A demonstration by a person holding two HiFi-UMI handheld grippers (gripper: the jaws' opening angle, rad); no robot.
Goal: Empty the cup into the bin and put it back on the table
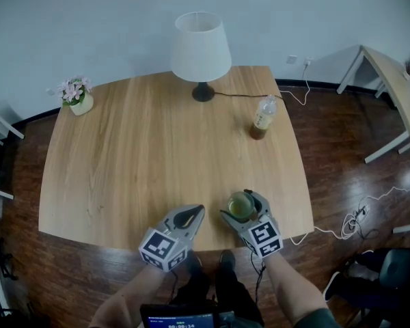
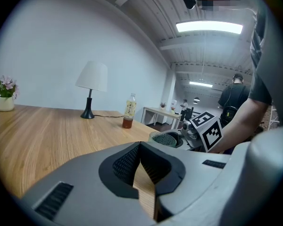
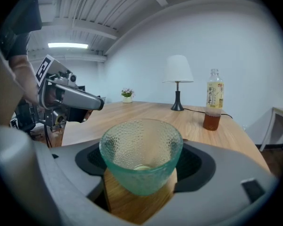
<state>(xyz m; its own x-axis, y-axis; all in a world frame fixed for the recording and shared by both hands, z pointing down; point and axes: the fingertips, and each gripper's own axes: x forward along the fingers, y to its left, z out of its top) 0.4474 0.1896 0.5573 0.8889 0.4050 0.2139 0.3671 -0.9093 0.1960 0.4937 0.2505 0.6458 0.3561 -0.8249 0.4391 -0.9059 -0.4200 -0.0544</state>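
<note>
Well, far out at 10 o'clock on the big light brown wooden table (image 1: 143, 156) sits a little cream pot of pink flowers (image 1: 78, 100). Next, close to the person at 6 o'clock, the left gripper (image 1: 193, 212) hangs over the near edge. Its grey tongs are together at the tips and there is nothing between them. At 12 o'clock stands a lamp with a white shade and a black foot (image 1: 201, 50). Then, at 5 o'clock, comes the bumpy see-through green glass cup (image 3: 141, 154). It stands upright on the table, close to the near edge, and it looks empty to me. The right gripper (image 1: 238, 203) has its tongs spread wide, one on each side of the cup. They look like they are not squeezing it, with a dark gap on both sides. Last, at 2 o'clock, is a clear plastic bottle with brown tea at the bottom (image 1: 262, 117), well away from the cup. No bin shows anywhere. What could go wrong? The glass is smooth and round, so a weak squeeze could let it slip. A bump from one tong could tip it over. It is so near the edge that a push toward 6 o'clock could send it to the floor, where it might break.
</note>
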